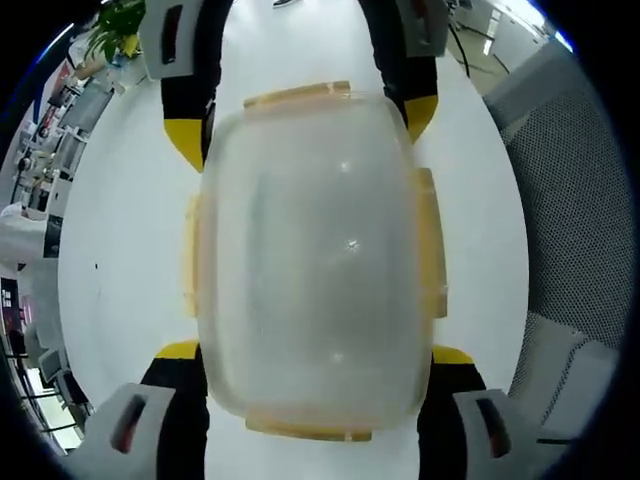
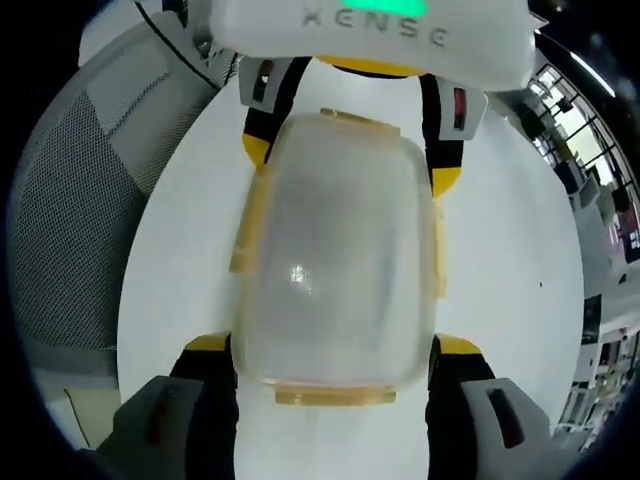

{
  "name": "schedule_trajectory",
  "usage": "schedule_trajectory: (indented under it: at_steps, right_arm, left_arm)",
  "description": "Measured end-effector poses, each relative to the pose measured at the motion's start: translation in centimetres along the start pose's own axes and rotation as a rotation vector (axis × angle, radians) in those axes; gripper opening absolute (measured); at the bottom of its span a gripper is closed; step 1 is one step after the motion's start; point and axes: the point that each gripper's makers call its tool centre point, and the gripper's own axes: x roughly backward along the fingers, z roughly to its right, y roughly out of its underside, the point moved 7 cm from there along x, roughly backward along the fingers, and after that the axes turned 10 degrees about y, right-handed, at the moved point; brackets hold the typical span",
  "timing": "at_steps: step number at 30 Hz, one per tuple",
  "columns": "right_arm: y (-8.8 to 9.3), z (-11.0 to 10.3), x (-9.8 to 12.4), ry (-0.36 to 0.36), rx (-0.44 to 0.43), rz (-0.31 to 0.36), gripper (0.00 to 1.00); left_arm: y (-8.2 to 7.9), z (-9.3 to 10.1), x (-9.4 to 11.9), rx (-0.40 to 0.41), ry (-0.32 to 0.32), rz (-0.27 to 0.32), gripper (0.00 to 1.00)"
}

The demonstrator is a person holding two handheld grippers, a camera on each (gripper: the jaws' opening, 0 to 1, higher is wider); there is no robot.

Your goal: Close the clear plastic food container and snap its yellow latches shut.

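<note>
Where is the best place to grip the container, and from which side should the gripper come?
Probably across the long sides of the container, coming from an end, as both grippers do now. Those sides are fairly straight and fit between open jaws. The latches there stick out, so grip beside them.

Both views face downward, opposed (close); sharing container (image 1: 315, 260).

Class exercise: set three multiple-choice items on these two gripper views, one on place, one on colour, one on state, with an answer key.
1. Where does the clear plastic food container rest?
A. on a white table
B. on a chair
C. on the floor

2. What colour are its latches?
A. blue
B. yellow
C. red

3. How do the two grippers stand?
A. both far off
B. stacked above it
C. at opposite ends

Key: 1 A, bare white table surrounds it; 2 B, yellow strips line its edges; 3 C, left gripper and right gripper face each other across it.
</note>
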Motion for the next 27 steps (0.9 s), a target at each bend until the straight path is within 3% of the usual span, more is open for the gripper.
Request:
schedule_trajectory:
  at_steps: [15, 27]
  right_arm:
    - [-0.2, 4.4, -1.7, 0.01, -0.022, -0.012, 0.75]
    - [0.0, 6.8, -2.5, 0.022, -0.051, -0.023, 0.75]
  left_arm:
    - [1.4, -5.0, 0.1, -0.022, 0.005, 0.009, 0.85]
    - [1.6, -8.0, 0.1, -0.055, 0.009, 0.007, 0.85]
